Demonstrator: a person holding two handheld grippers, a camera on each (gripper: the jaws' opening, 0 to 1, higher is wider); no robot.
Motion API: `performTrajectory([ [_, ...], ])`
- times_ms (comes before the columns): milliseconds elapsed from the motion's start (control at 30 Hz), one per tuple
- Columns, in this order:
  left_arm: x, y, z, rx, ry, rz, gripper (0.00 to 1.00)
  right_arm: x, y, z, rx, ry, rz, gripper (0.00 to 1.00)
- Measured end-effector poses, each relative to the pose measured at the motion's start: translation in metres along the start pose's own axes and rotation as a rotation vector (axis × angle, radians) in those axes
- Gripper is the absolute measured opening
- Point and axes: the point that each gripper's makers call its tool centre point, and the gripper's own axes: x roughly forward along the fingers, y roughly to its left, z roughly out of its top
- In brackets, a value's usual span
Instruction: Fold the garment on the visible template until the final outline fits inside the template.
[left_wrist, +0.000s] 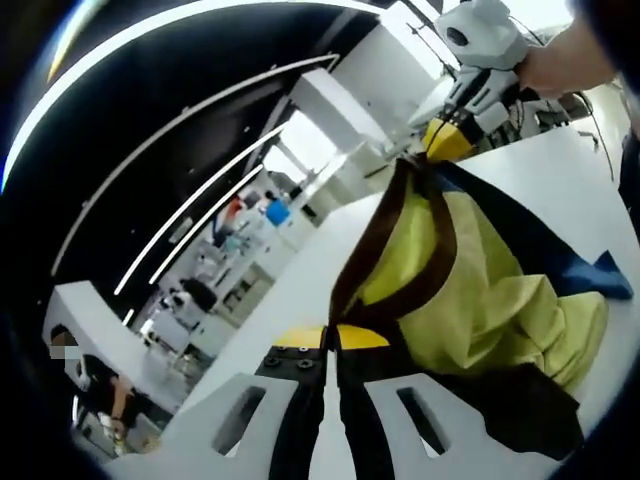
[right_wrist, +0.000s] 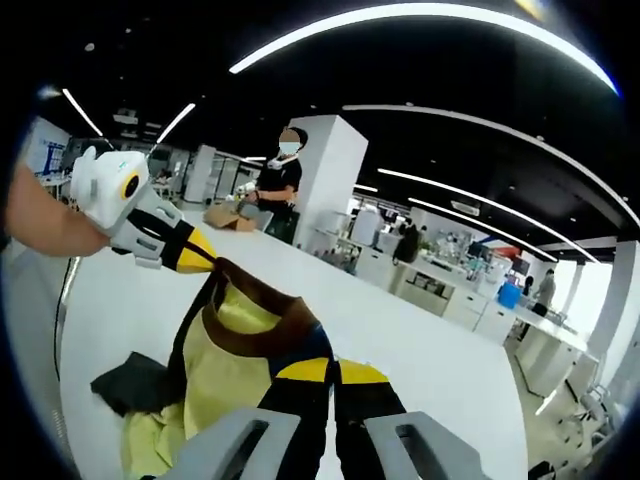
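Note:
A yellow-green garment (left_wrist: 480, 290) with brown trim and dark blue and black panels hangs stretched between the two grippers above a white table (left_wrist: 290, 290). My left gripper (left_wrist: 332, 338) is shut on the brown-edged cloth at the bottom of the left gripper view. My right gripper (left_wrist: 447, 140) comes in from the upper right, held by a hand, and is shut on the garment's far end. In the right gripper view, the right gripper (right_wrist: 332, 372) pinches the dark and brown edge of the garment (right_wrist: 225, 370). The left gripper (right_wrist: 200, 252) grips the other end. The garment's lower folds rest on the table (right_wrist: 400, 330).
A person in black (right_wrist: 280, 175) stands behind the table beside cardboard boxes (right_wrist: 225, 215) and a white pillar (right_wrist: 325, 170). Desks and other people (right_wrist: 545, 290) lie further back. The white table stretches away to the right of the garment.

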Motion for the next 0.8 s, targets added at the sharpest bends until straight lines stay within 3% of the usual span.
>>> performTrajectory([
  [200, 0.022, -0.002, -0.014, 0.031, 0.041, -0.015, 0.00, 0.018, -0.008, -0.014, 0.004, 0.027, 0.000, 0.00],
  [433, 0.047, -0.004, -0.029, 0.013, 0.075, -0.028, 0.00, 0.043, -0.017, -0.038, 0.014, 0.072, -0.002, 0.00],
  [800, 0.090, -0.015, -0.067, 0.003, 0.160, -0.080, 0.00, 0.081, -0.025, -0.082, 0.049, 0.164, 0.002, 0.00],
])
